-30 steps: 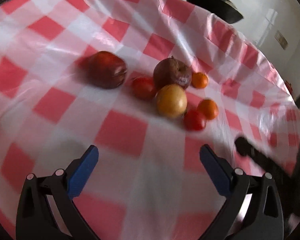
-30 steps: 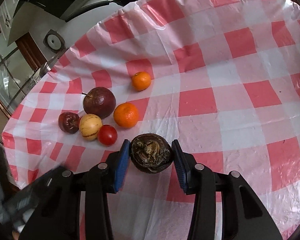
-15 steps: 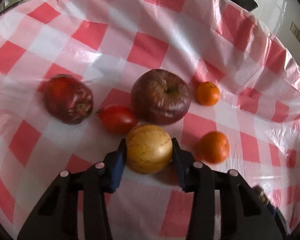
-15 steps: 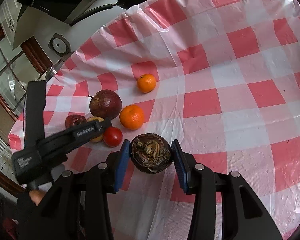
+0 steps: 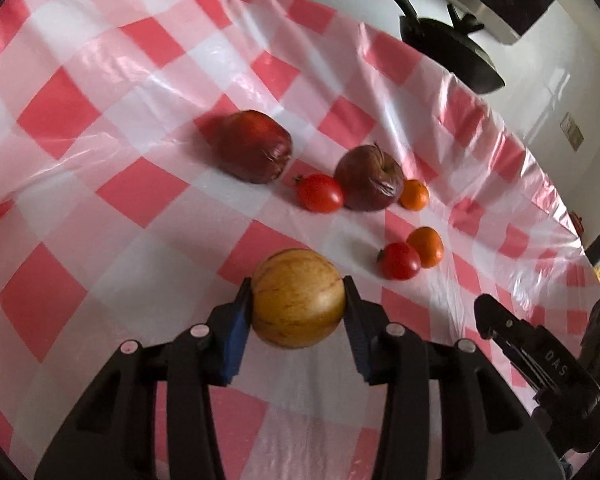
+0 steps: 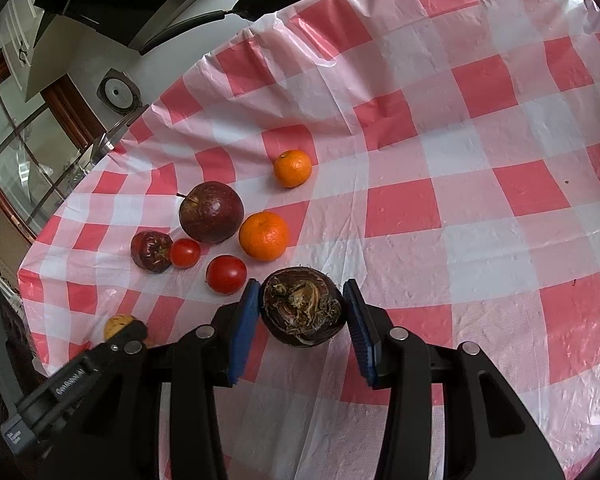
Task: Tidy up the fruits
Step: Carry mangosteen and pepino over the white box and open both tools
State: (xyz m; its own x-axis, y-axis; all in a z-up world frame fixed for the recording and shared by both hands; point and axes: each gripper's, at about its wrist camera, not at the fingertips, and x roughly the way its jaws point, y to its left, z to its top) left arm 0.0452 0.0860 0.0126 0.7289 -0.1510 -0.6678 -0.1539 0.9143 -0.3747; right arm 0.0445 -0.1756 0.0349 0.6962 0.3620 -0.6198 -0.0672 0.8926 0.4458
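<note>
My left gripper point(image 5: 298, 308) is shut on a yellow striped fruit point(image 5: 298, 298), held just above the red-and-white checked tablecloth point(image 5: 140, 188). Beyond it lie a wrinkled red apple point(image 5: 254, 146), a dark apple point(image 5: 369, 179), two tomatoes point(image 5: 320, 193) point(image 5: 399, 261) and two oranges point(image 5: 415, 195) point(image 5: 426, 247). My right gripper point(image 6: 302, 312) is shut on a dark purple, shrivelled fruit point(image 6: 302, 306) close to the cloth. In the right wrist view the yellow fruit point(image 6: 116, 325) shows at lower left behind one of the left gripper's fingers point(image 6: 100, 364).
The cloth point(image 6: 480, 220) hangs over the table's far edge. A black pan point(image 5: 448, 50) stands beyond that edge, with a stove and window past it. The right gripper's body point(image 5: 540, 360) reaches in at the lower right of the left wrist view.
My left gripper went from wide open to shut on the yellow fruit, then drew it back out of the cluster. The right gripper kept still with its dark fruit.
</note>
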